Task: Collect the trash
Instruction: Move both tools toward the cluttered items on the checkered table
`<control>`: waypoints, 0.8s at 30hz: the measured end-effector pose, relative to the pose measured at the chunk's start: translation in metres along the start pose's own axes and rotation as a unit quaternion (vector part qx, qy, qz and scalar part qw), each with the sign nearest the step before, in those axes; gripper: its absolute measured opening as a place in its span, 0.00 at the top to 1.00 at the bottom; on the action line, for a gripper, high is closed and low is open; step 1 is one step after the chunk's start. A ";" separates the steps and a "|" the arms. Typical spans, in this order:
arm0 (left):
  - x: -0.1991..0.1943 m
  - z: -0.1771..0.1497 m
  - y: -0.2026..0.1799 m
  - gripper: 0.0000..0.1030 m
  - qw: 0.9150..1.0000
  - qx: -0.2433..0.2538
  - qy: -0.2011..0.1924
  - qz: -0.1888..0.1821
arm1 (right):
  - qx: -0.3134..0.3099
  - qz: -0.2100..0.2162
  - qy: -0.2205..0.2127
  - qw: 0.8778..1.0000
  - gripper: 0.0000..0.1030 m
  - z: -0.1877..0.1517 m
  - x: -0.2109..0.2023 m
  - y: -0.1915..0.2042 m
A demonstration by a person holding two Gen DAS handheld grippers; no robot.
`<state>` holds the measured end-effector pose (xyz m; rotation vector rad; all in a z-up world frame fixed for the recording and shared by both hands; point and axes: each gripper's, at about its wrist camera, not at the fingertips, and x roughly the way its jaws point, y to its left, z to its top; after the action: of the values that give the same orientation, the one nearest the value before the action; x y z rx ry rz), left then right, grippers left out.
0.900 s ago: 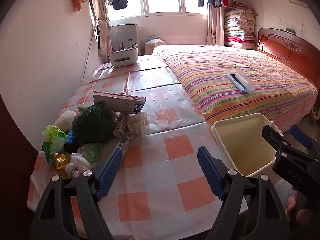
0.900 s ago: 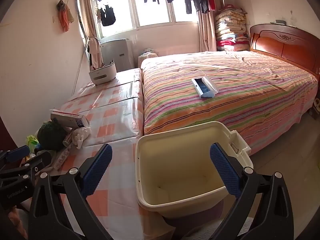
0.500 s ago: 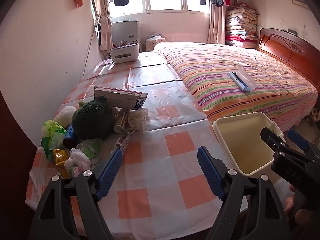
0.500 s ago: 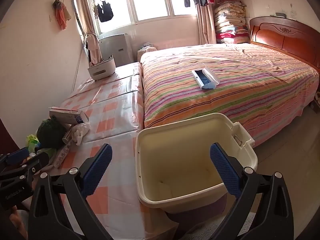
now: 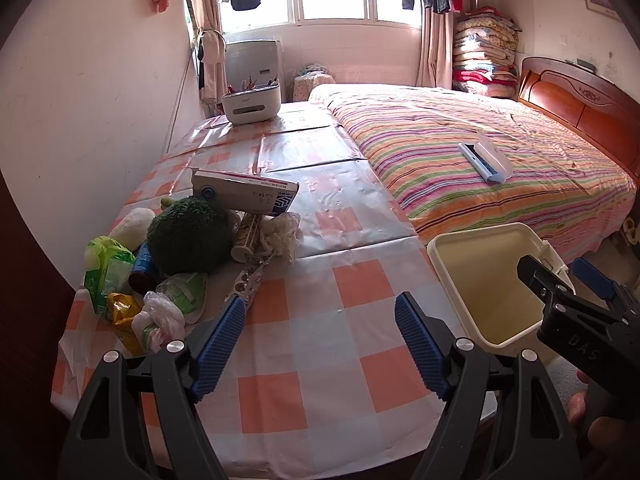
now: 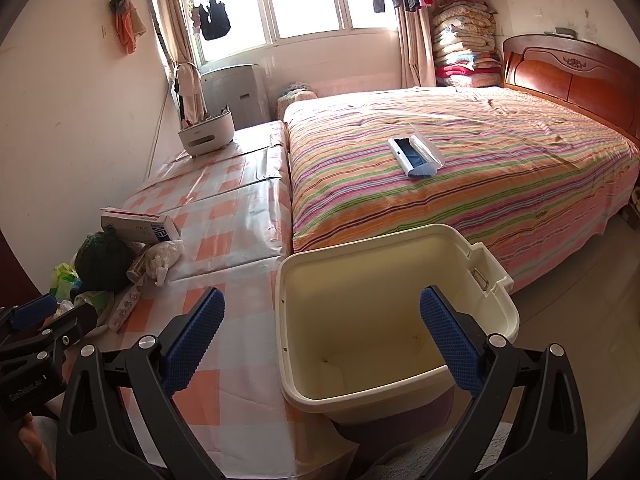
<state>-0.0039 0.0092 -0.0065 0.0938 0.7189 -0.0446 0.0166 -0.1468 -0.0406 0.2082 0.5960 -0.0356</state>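
Note:
A heap of trash lies at the left of the checked table (image 5: 320, 344): a dark green ball (image 5: 188, 236), a white-and-blue carton (image 5: 244, 196), a crumpled tissue (image 5: 282, 236), a tube (image 5: 246, 236), green wrappers (image 5: 108, 268) and a small white bag (image 5: 160, 320). A cream bin (image 6: 384, 320) stands with nothing in it off the table's right edge. My left gripper (image 5: 320, 348) hangs open above the table, right of the heap, holding nothing. Over the bin's mouth my right gripper (image 6: 320, 340) is open with nothing between its fingers.
A white caddy with pens (image 5: 251, 103) sits at the table's far end. A striped bed (image 6: 460, 168) with a white-and-blue case (image 6: 416, 154) on it runs along the right. The wall is close on the left. A hand (image 5: 588, 416) shows at the lower right.
Both views have crept slightly forward and tipped a little further down; the heap and bin sit a bit lower in frame. The jaws stay wide and nothing was picked up.

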 end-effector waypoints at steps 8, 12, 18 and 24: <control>-0.002 -0.001 0.003 0.27 1.000 -0.003 0.002 0.001 | -0.002 0.004 0.008 1.000 0.06 -0.002 0.002 0.003; -0.003 -0.003 0.008 0.27 1.000 -0.006 0.002 0.004 | -0.004 0.003 0.010 1.000 0.06 -0.002 0.004 0.006; -0.002 -0.004 0.015 0.27 1.000 -0.014 0.004 0.004 | -0.012 0.002 0.007 1.000 0.06 -0.001 0.004 0.012; -0.002 -0.004 0.019 0.27 1.000 -0.018 0.004 0.005 | -0.018 0.004 0.010 1.000 0.06 -0.001 0.005 0.016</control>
<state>-0.0064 0.0284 -0.0066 0.0622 0.7279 -0.0218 0.0211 -0.1306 -0.0414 0.1758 0.6153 -0.0147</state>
